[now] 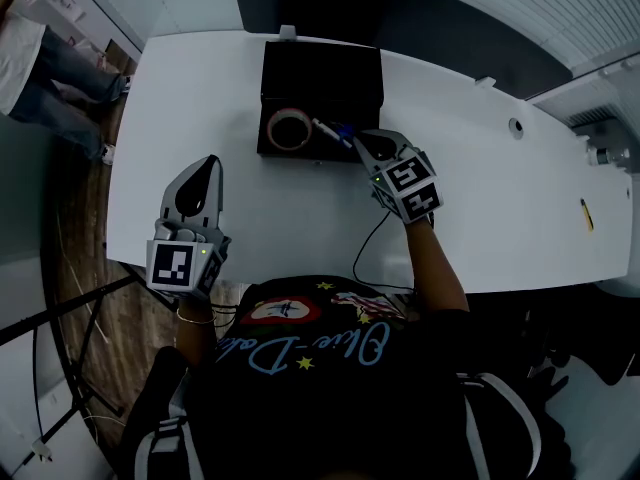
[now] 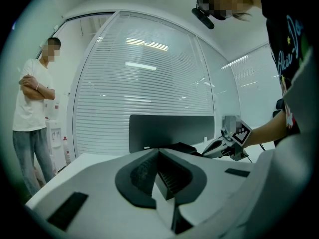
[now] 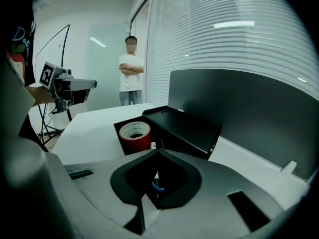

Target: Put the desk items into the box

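With the left hand-held gripper (image 1: pixel 207 166) clenched and empty over the tabletop's (image 1: pixel 490 188) near-left corner, the right hand-held gripper (image 1: pixel 365 143) grasps a pen (image 1: pixel 330 130) at the near-right corner of the far-edge box (image 1: pixel 320 68), tape roll (image 1: pixel 289 129) already inside; release appears outstanding.

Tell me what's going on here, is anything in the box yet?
A person at a white desk works a gripper in each hand. The right gripper is shut on the end of a white-and-blue pen, holding it over the open black box, beside a red tape roll already inside. The left gripper hangs above the desk off to the left, jaws together and empty. A bystander watches with arms folded.
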`<state>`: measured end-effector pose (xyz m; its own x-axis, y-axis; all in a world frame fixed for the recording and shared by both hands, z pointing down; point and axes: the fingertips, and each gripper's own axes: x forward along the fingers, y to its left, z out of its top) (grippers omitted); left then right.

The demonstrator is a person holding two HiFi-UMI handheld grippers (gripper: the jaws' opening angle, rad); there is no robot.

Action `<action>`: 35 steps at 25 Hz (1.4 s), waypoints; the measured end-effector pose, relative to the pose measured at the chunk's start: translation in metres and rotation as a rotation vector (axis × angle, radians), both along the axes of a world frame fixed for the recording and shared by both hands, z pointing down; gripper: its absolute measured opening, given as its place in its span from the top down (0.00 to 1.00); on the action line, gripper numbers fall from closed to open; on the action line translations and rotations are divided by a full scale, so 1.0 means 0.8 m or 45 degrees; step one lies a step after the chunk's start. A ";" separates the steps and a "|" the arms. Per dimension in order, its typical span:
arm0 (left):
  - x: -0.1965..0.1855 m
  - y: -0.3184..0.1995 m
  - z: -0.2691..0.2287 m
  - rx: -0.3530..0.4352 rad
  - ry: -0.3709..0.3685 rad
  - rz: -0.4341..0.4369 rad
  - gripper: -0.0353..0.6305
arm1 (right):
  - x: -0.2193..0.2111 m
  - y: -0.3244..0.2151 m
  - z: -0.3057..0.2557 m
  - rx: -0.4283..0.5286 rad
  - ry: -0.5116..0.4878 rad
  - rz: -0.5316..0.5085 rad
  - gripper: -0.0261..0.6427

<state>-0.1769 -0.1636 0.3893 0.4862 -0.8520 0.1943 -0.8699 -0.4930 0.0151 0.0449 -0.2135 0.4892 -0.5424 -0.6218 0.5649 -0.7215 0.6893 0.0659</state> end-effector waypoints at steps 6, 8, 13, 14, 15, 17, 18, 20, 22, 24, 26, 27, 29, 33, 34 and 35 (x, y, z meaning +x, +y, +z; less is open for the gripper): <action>0.007 0.002 0.001 -0.007 0.011 0.026 0.95 | 0.009 0.008 -0.016 0.040 -0.135 0.085 0.96; 0.011 0.002 -0.004 0.008 0.008 0.043 0.95 | 0.013 0.012 -0.024 0.054 -0.154 0.099 0.96; 0.014 0.003 -0.004 -0.011 0.014 0.048 0.95 | 0.022 0.021 -0.046 0.101 -0.226 0.155 0.96; 0.016 0.004 -0.006 -0.004 0.012 0.058 0.95 | 0.023 0.023 -0.051 0.111 -0.244 0.166 0.96; 0.018 0.004 -0.007 0.009 0.009 0.072 0.95 | 0.025 0.025 -0.056 0.121 -0.262 0.178 0.96; 0.021 0.006 -0.009 0.022 0.005 0.093 0.95 | 0.027 0.029 -0.067 0.134 -0.303 0.200 0.96; 0.022 0.007 -0.010 0.025 0.004 0.099 0.95 | 0.028 0.031 -0.072 0.138 -0.324 0.209 0.96; 0.024 0.008 -0.012 0.031 0.004 0.107 0.95 | 0.029 0.036 -0.081 0.151 -0.356 0.222 0.96; 0.026 0.011 -0.014 0.033 0.005 0.115 0.95 | 0.031 0.041 -0.090 0.169 -0.377 0.233 0.96; 0.027 0.014 -0.015 0.034 0.004 0.120 0.95 | 0.031 0.045 -0.097 0.184 -0.395 0.239 0.96; 0.027 0.017 -0.017 0.032 0.004 0.123 0.95 | 0.030 0.050 -0.103 0.190 -0.418 0.241 0.96; 0.027 0.018 -0.017 0.029 0.004 0.124 0.95 | 0.030 0.052 -0.106 0.194 -0.433 0.244 0.96; 0.027 0.019 -0.015 0.023 0.005 0.124 0.95 | 0.031 0.054 -0.112 0.204 -0.460 0.251 0.96; 0.028 0.021 -0.015 0.027 0.007 0.132 0.95 | 0.031 0.058 -0.116 0.211 -0.475 0.255 0.96; 0.028 0.022 -0.014 0.020 0.008 0.132 0.95 | 0.031 0.060 -0.116 0.210 -0.471 0.254 0.96; 0.027 0.023 -0.012 0.013 0.009 0.131 0.95 | 0.031 0.061 -0.116 0.210 -0.466 0.253 0.96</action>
